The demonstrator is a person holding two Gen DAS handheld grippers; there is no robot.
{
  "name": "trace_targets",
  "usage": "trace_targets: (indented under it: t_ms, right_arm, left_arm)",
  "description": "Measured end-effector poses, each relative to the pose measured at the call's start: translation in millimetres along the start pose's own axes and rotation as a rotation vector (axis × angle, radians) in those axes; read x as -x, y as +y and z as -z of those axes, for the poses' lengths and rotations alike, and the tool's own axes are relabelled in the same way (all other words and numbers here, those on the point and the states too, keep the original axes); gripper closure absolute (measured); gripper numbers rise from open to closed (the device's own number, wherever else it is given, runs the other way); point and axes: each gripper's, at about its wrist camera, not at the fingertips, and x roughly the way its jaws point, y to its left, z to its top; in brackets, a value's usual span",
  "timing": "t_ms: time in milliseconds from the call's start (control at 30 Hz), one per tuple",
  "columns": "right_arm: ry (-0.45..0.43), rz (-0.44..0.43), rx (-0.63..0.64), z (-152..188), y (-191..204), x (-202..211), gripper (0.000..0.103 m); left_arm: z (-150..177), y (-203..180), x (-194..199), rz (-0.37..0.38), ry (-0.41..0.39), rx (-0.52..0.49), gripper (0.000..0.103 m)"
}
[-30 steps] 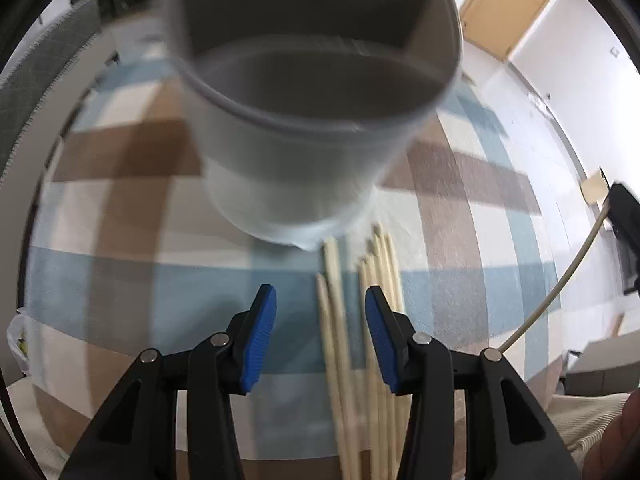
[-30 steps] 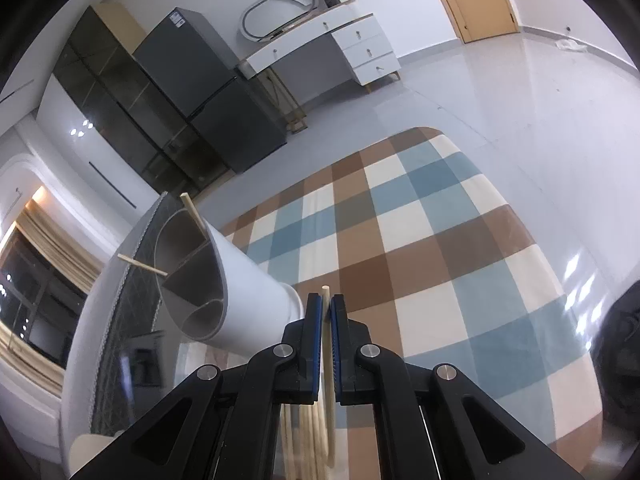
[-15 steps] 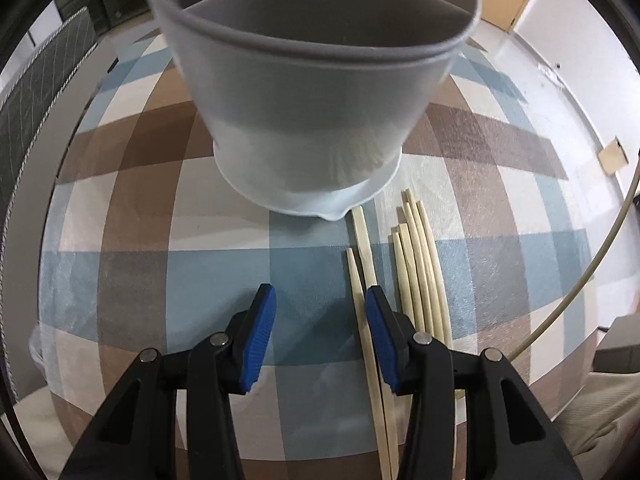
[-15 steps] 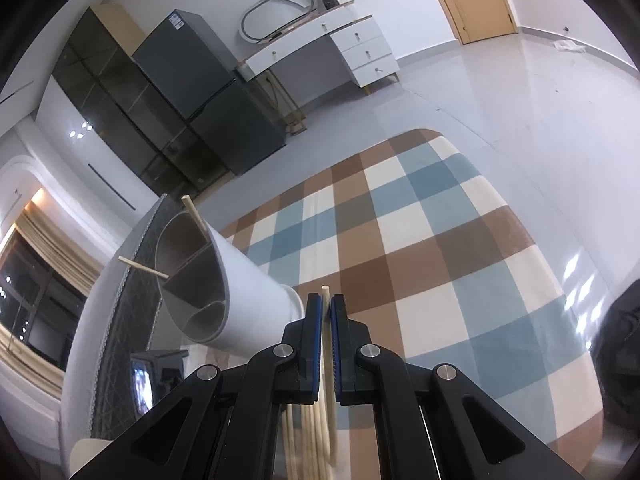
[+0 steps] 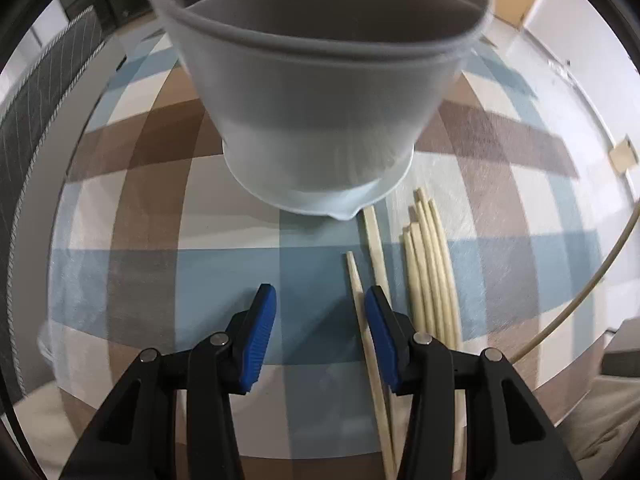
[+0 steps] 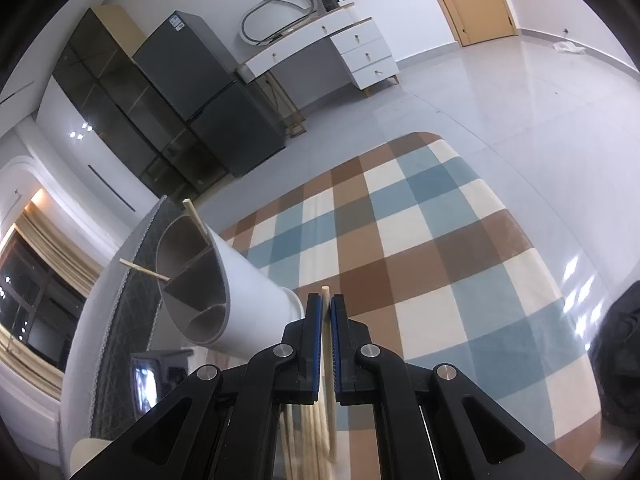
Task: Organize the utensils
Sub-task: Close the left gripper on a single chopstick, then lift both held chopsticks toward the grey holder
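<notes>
A white divided utensil holder [image 5: 320, 120] stands on the checked tablecloth [image 5: 160, 208] just ahead of my open, empty left gripper [image 5: 316, 312]. Several pale wooden chopsticks [image 5: 430, 264] lie on the cloth to the right of it; one chopstick [image 5: 360, 304] runs along the inside of the right fingertip. In the right wrist view the holder [image 6: 224, 304] is at the left with two chopsticks [image 6: 196, 218] sticking out of it. My right gripper [image 6: 326, 312] is shut on one chopstick [image 6: 326, 294], above more chopsticks on the cloth [image 6: 312, 420].
A pale cable [image 5: 580, 300] curves past the table's right edge. A grey patterned chair back [image 6: 120, 344] is at the left. Across the tiled floor stand a dark fridge [image 6: 208, 96], a white desk [image 6: 320, 48] and a wooden door [image 6: 480, 0].
The left gripper has drawn back and shifted left, so the holder looks more upright and the chopsticks now lie to its right. The right gripper has kept still, shut on its chopstick.
</notes>
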Motion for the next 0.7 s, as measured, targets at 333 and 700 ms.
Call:
trace_targets:
  t_ms: [333, 700]
  right_arm:
    - [-0.007, 0.004, 0.006, -0.3, 0.1, 1.5, 0.099]
    - [-0.065, 0.008, 0.111, 4.7, 15.2, 14.9, 0.099]
  left_arm:
    - [4.0, -27.3, 4.1, 0.003, -0.009, -0.03, 0.101]
    - [-3.2, -46.8, 44.6, 0.096, -0.24, -0.047, 0.103]
